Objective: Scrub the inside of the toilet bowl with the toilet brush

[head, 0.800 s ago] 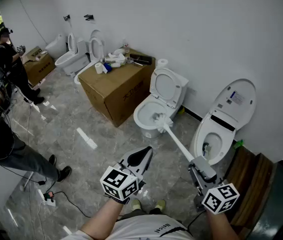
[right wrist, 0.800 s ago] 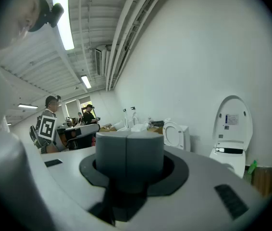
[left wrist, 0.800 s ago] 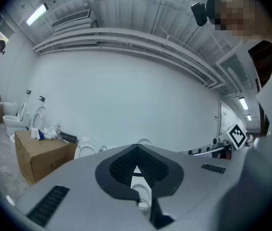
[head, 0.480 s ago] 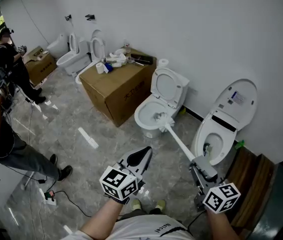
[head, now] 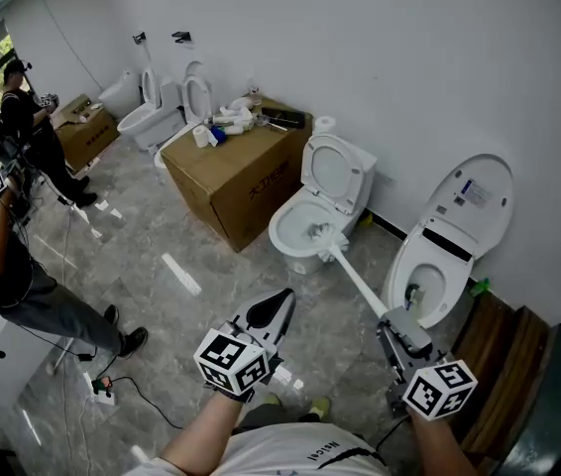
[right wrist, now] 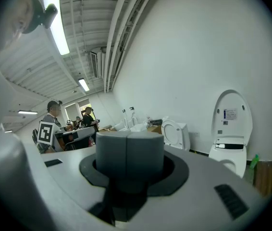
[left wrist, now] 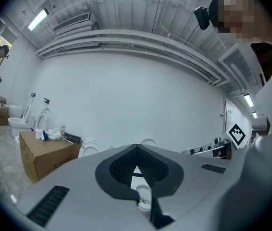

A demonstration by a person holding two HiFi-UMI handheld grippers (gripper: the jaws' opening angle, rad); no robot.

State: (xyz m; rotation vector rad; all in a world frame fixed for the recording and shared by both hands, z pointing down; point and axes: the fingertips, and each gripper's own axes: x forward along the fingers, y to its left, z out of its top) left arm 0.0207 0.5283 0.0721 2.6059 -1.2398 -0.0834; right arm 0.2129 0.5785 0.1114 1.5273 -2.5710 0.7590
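**A:** What has each claw got?

**B:** Nearest, at 11 o'clock, the left claw (head: 277, 307) is clenched on nothing and hangs idle. At 1 o'clock the right claw (head: 400, 327) is clamped on the end of the toilet brush (head: 352, 274). Its long handle slopes away toward 12 o'clock, and its head sits inside the toilet bowl (head: 282, 228).

**A:** How should the scrubbing go?

**B:** I'd press the bristles to the porcelain and sweep round under the rim. Steer from the wrist so the handle doesn't lever on the edge.

**A:** Room to swing?

**B:** Tight sideways. A second toilet (head: 439, 251) stands near at 2 o'clock and a cardboard box (head: 243, 181) at 11. The raised lid (head: 330, 170) and the wall (head: 409, 67) lie beyond. The floor (head: 147, 236) opens toward 9 o'clock.
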